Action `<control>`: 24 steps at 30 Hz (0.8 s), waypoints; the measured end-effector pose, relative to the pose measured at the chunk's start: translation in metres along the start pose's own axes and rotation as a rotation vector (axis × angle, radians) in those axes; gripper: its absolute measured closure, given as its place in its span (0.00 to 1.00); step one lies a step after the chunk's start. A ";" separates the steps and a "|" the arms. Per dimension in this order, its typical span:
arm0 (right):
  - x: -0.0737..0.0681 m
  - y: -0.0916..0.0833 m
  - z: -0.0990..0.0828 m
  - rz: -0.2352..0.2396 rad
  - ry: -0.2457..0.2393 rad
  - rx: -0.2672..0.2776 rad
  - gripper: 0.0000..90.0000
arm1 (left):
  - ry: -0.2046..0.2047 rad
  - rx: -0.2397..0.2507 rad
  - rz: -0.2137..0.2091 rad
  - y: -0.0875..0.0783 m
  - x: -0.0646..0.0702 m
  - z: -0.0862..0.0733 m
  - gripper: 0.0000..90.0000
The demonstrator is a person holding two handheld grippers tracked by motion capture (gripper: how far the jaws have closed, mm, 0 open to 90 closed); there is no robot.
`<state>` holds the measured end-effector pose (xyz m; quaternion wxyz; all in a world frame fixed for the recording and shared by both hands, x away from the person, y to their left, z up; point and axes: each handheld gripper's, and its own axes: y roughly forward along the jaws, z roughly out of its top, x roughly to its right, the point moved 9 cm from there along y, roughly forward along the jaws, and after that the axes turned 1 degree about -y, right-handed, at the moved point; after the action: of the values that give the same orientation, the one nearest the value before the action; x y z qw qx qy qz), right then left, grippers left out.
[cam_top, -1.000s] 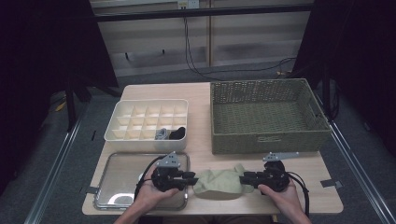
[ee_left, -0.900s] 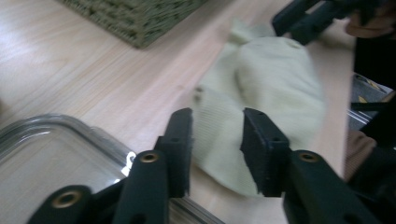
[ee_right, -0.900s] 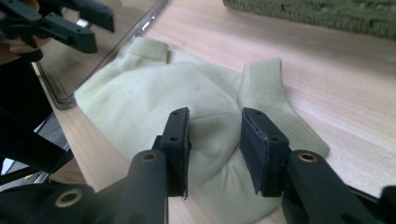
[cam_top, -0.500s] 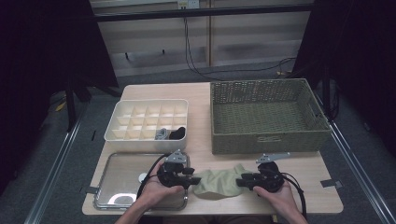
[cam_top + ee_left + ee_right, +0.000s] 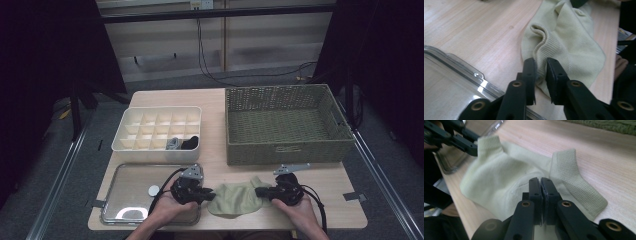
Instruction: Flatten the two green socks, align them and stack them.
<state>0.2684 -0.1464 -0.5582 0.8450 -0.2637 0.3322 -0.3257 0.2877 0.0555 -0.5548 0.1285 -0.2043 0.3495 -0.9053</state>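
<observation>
A pale green sock (image 5: pixel 235 200) lies crumpled on the wooden table near its front edge, between my two grippers. My left gripper (image 5: pixel 209 192) is at the sock's left end. Its jaws have just been closing, and in the left gripper view (image 5: pixel 540 66) they pinch a raised fold of the sock (image 5: pixel 569 45) by the ribbed cuff. My right gripper (image 5: pixel 260 192) is at the sock's right end. Its jaws have also just been closing, and in the right gripper view (image 5: pixel 540 182) they stand pressed together on the sock (image 5: pixel 499 177) fabric.
A shiny metal tray (image 5: pixel 130 190) with a small round piece (image 5: pixel 153 190) lies at the front left, under my left hand. Behind it stands a white divided box (image 5: pixel 125 135) with dark rolled items (image 5: pixel 182 143). A green wicker basket (image 5: pixel 285 150) fills the right back.
Both hands stay at the sock's two ends. The sock's outline between the grippers has shifted a little.
</observation>
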 end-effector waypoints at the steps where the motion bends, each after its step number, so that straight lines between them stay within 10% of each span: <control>1: 0.000 -0.002 0.001 0.006 0.010 0.010 0.98 | 0.001 0.000 -0.017 -0.001 0.002 0.000 0.91; 17: 0.006 -0.031 0.016 0.023 0.049 0.095 0.99 | -0.054 0.103 -0.044 -0.030 0.002 0.013 0.94; 24: 0.019 -0.024 0.020 -0.016 0.047 0.081 0.99 | -0.090 0.081 -0.028 -0.016 -0.007 0.010 0.93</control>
<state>0.2855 -0.1711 -0.5371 0.8445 -0.2243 0.3363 -0.3514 0.2971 0.0636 -0.5388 0.1395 -0.2441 0.3036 -0.9104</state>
